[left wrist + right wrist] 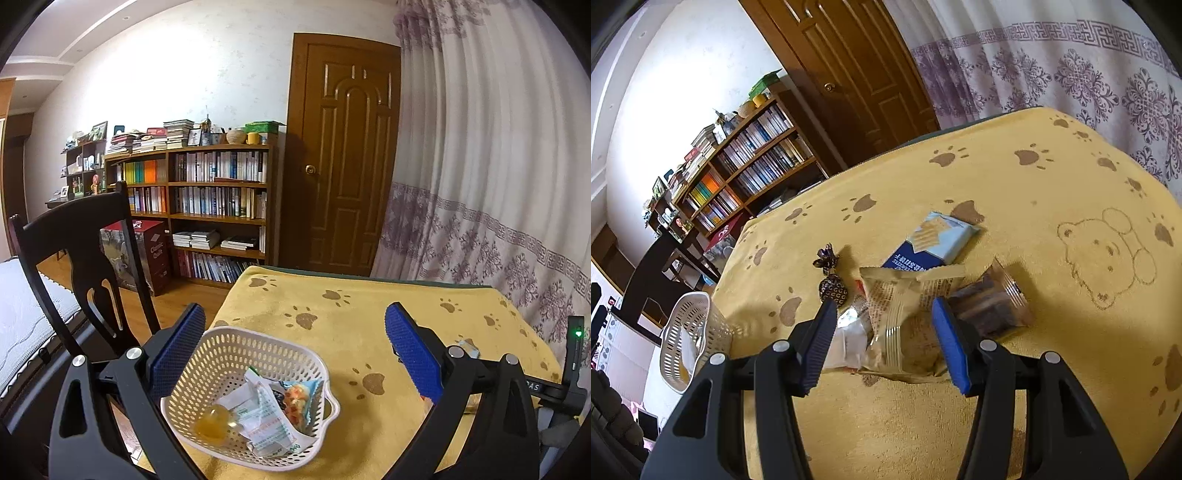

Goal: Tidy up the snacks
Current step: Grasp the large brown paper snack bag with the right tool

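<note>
Right claw (pixel 884 317) straddles beige packet (pixel 905 314) (open)

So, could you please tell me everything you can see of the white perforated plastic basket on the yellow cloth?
The white perforated plastic basket is squarish with rounded corners, slotted walls and a small lug handle on its rim. It stands upright on the yellow paw-print cloth, near the table's left edge. Inside lie a clear amber jelly cup, white printed wrappers and a packet showing orange snack pieces. The open left gripper straddles it; whether its left pad touches the rim is unclear.
</note>
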{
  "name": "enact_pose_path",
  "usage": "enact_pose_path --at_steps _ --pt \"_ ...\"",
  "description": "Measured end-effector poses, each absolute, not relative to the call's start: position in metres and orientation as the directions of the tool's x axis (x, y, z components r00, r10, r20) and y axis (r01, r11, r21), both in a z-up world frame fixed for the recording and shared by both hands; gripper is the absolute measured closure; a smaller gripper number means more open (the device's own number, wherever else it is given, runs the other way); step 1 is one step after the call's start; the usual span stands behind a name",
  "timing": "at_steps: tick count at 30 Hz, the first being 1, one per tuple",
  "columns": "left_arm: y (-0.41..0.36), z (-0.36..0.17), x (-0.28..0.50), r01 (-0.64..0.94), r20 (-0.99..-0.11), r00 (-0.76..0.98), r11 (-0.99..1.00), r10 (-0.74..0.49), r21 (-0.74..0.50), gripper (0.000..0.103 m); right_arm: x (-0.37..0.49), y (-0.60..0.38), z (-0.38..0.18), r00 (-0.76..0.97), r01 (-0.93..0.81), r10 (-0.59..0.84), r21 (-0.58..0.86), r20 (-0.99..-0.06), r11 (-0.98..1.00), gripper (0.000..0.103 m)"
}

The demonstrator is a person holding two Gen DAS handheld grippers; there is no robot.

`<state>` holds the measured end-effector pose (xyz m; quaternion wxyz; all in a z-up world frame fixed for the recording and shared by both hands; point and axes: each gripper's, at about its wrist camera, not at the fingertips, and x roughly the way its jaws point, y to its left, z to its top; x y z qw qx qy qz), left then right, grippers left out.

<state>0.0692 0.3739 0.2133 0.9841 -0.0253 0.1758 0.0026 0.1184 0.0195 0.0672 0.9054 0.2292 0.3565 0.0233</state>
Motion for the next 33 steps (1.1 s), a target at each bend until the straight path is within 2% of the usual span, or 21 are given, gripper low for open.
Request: enact_pose_path --at_steps 5,7,12,16,23,24,25,28,33 --pt "0.370 0.212 0.070 -0.002 -0.351 0.936 0.999 -0.013 -0.043 0.004 0.121 0.024 0.056 0.725 0.128 0.205 0.421 -0.658 0.898 0.046" --pt "0.369 0.212 0.070 0.000 -0.352 0.936 0.999 -0.016 -0.044 0.004 0.123 0.023 0.051 0.723 0.153 0.182 0.411 -0.667 0.899 0.038" --pt "0.367 0.211 0.071 0.006 -0.357 0.934 0.999 -0.020 -0.043 0.004 0.136 0.022 0.038 0.701 0.183 0.155 0.385 -0.696 0.904 0.037" --pt "0.365 0.210 0.072 0.012 -0.360 0.933 0.999 -0.025 -0.037 0.004 0.145 0.027 0.034 0.699 0.176 0.140 0.359 -0.702 0.917 0.030" --pt "0.362 0.209 0.072 0.019 -0.360 0.932 0.999 -0.029 -0.032 0.004 0.155 0.044 0.034 0.690 0.142 0.095 0.263 -0.717 0.954 0.030" --pt "0.361 0.209 0.072 0.020 -0.360 0.933 0.999 -0.030 -0.031 0.004 0.154 0.046 0.034 0.690 0.140 0.082 0.243 -0.719 0.960 0.035" --pt "0.361 0.209 0.072 0.020 -0.360 0.932 0.999 -0.030 -0.032 0.004 0.153 0.049 0.033 0.687 0.133 0.067 0.216 -0.723 0.967 0.049" --pt "0.361 0.209 0.071 0.020 -0.364 0.931 0.999 -0.030 -0.031 0.004 0.150 0.050 0.028 0.676 0.118 0.085 0.221 -0.732 0.968 0.054" --pt "0.354 0.207 0.072 0.035 -0.371 0.928 0.999 -0.039 -0.019 0.004 0.134 0.046 0.029 0.673 0.099 0.109 0.235 -0.731 0.967 0.056"
